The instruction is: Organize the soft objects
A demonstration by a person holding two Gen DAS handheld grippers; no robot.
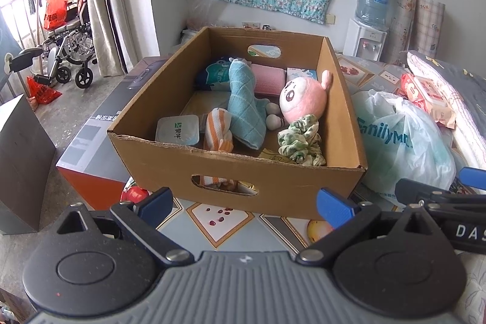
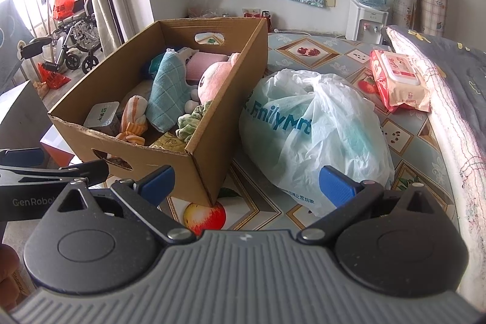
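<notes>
L gripper [image 1: 244, 207] and R gripper [image 2: 246, 182] hovered just before the box [image 1: 243, 172], jaws spread, empty. Inside box, near to far: scrunchie [image 1: 300, 143], striped cloth [image 1: 217, 132], teal towel [image 1: 246, 105], pink plush [image 1: 302, 97]. Bag [image 2: 316, 126] lay just R of box.

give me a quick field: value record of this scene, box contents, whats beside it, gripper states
container: open cardboard box with cut-out handles, on a patterned mat
soft items in box: pink plush toy, teal checked cloth, orange striped cloth, green floral scrunchie, pink folded cloth
other items in box: sealed white cup
beside box: white plastic bag, apart from it a wet wipes pack
left gripper: open, empty, short of the box
right gripper: open, empty, between box corner and bag
</notes>
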